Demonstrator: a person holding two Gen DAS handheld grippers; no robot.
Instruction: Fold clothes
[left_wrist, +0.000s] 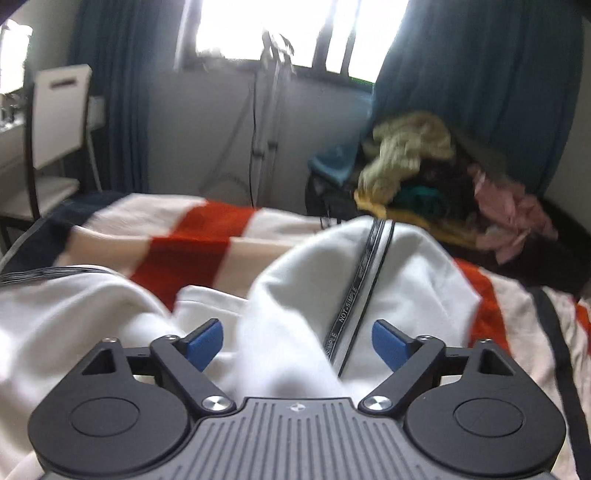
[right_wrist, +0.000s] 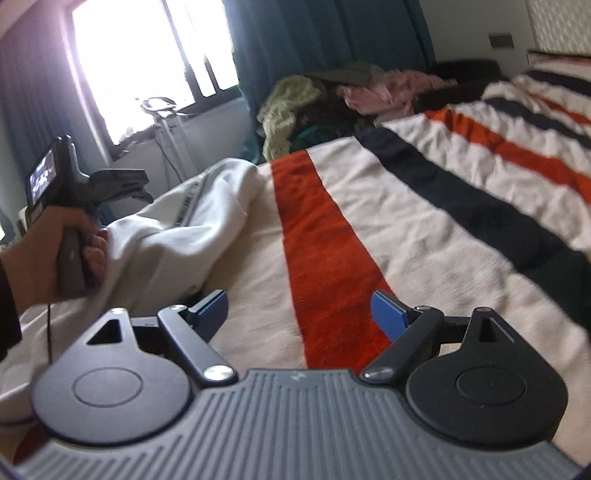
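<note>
A white garment (left_wrist: 303, 295) with a black-and-white lettered stripe lies bunched on the striped bed. My left gripper (left_wrist: 297, 345) is open, its blue pads on either side of a raised fold of the garment. In the right wrist view the garment (right_wrist: 207, 206) lies at the left, and the left gripper device (right_wrist: 92, 188) is held by a hand above it. My right gripper (right_wrist: 299, 314) is open and empty, low over the bedspread (right_wrist: 424, 236), to the right of the garment.
A pile of mixed clothes (left_wrist: 424, 173) sits at the bed's far end below teal curtains; it also shows in the right wrist view (right_wrist: 325, 99). A white chair (left_wrist: 55, 122) stands at the far left. A stand with cables (left_wrist: 266, 110) is under the window.
</note>
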